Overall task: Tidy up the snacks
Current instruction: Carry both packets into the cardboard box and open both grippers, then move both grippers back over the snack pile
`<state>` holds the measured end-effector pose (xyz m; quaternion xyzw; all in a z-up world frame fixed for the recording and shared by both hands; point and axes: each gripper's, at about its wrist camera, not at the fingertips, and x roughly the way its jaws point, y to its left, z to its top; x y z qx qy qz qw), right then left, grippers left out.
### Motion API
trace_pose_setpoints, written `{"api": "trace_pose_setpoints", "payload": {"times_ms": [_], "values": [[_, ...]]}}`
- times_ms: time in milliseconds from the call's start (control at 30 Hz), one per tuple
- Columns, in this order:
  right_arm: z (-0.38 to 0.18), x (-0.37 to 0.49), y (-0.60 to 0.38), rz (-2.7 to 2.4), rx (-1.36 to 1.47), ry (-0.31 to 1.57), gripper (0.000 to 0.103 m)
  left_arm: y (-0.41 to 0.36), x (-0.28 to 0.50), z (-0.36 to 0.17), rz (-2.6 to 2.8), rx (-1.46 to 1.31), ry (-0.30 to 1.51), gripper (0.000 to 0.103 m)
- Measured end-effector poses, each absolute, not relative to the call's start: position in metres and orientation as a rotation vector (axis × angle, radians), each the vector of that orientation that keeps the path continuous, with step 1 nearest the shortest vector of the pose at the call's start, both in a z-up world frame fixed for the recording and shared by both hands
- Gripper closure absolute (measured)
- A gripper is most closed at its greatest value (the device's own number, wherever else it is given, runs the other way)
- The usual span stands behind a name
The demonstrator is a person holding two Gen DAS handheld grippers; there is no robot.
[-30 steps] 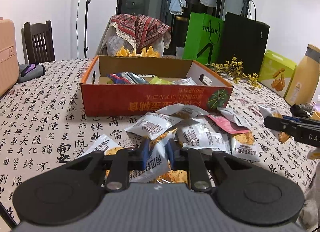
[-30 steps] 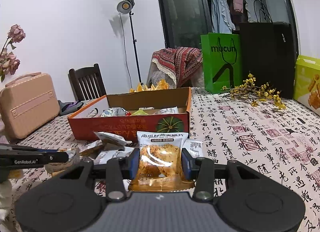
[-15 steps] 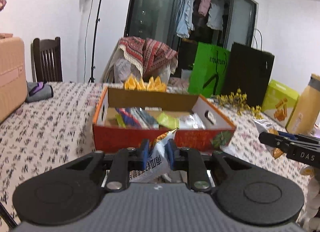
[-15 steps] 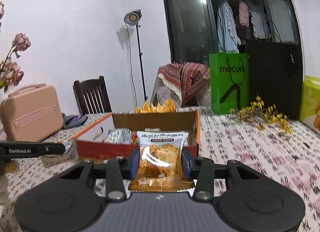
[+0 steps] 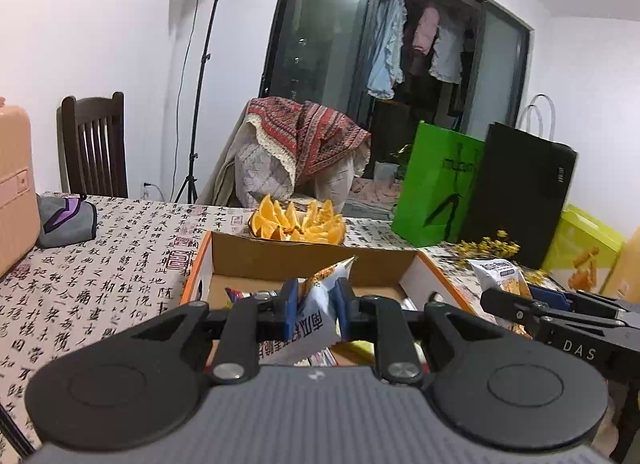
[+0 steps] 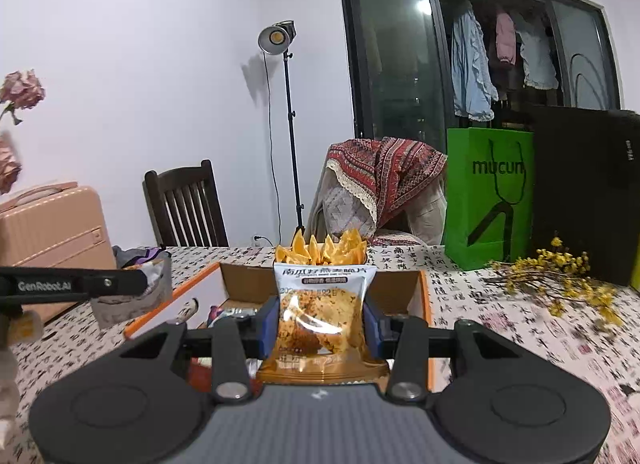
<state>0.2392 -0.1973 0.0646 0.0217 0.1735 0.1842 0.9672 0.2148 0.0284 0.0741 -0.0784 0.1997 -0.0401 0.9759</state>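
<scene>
My left gripper [image 5: 314,310] is shut on a white snack packet [image 5: 316,318] and holds it above the near edge of the orange cardboard box [image 5: 312,260]. My right gripper [image 6: 320,322] is shut on a white and orange crisp packet [image 6: 322,318], upright, over the same box [image 6: 396,290]. Several packets lie inside the box [image 6: 234,312]. The right gripper and its packet also show at the right of the left wrist view [image 5: 500,278]. The left gripper's finger shows at the left of the right wrist view [image 6: 80,284].
A bowl of orange slices [image 5: 296,222] stands just behind the box. A green bag [image 6: 488,200], a black bag [image 6: 580,192] and yellow flowers [image 6: 560,276] are at the back right. A pink case [image 6: 48,224] and a grey pouch [image 5: 66,220] are at the left.
Both grippers have risen from the packet pile and moved forward over the box, each keeping its packet. The loose packets on the cloth have dropped out of view.
</scene>
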Motion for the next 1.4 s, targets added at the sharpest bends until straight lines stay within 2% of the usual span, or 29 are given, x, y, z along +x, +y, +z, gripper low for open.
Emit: {"api": "trace_pose_setpoints", "payload": {"times_ms": [267, 500, 567, 633, 700, 733, 767, 800, 833, 867, 1200, 1400], "values": [[0.043, 0.306, -0.177, 0.356, 0.049, 0.415, 0.061, 0.038, 0.281, 0.045, 0.01, -0.18, 0.46, 0.082], [0.009, 0.329, -0.181, 0.37, 0.068, 0.491, 0.061, 0.046, 0.299, 0.013, 0.036, -0.174, 0.526, 0.082], [0.006, 0.327, -0.182, 0.372, 0.064, 0.499, 0.058, 0.048, 0.297, 0.011, 0.032, -0.172, 0.524, 0.08], [0.004, 0.326, -0.182, 0.376, 0.058, 0.506, 0.057, 0.048, 0.294, 0.012, 0.027, -0.175, 0.508, 0.065], [0.004, 0.324, -0.182, 0.372, 0.055, 0.506, 0.049, 0.047, 0.288, 0.014, 0.039, -0.175, 0.48, 0.025], [0.005, 0.323, -0.183, 0.371, 0.055, 0.503, 0.038, 0.045, 0.286, 0.016, 0.051, -0.169, 0.463, 0.016], [0.006, 0.321, -0.183, 0.371, 0.057, 0.497, 0.023, 0.045, 0.283, 0.017, 0.066, -0.164, 0.442, 0.002], [0.007, 0.319, -0.184, 0.37, 0.06, 0.488, 0.015, 0.045, 0.28, 0.018, 0.074, -0.166, 0.427, 0.0], [0.008, 0.318, -0.185, 0.369, 0.062, 0.479, 0.003, 0.045, 0.279, 0.019, 0.076, -0.171, 0.414, 0.0], [0.009, 0.316, -0.185, 0.37, 0.062, 0.471, 0.0, 0.045, 0.278, 0.019, 0.066, -0.176, 0.412, 0.0], [0.014, 0.312, -0.186, 0.363, 0.052, 0.472, 0.0, 0.042, 0.276, 0.021, 0.049, -0.175, 0.435, 0.0], [0.027, 0.3, -0.188, 0.338, 0.031, 0.434, 0.0, 0.046, 0.257, 0.04, 0.064, -0.197, 0.392, 0.0]]}}
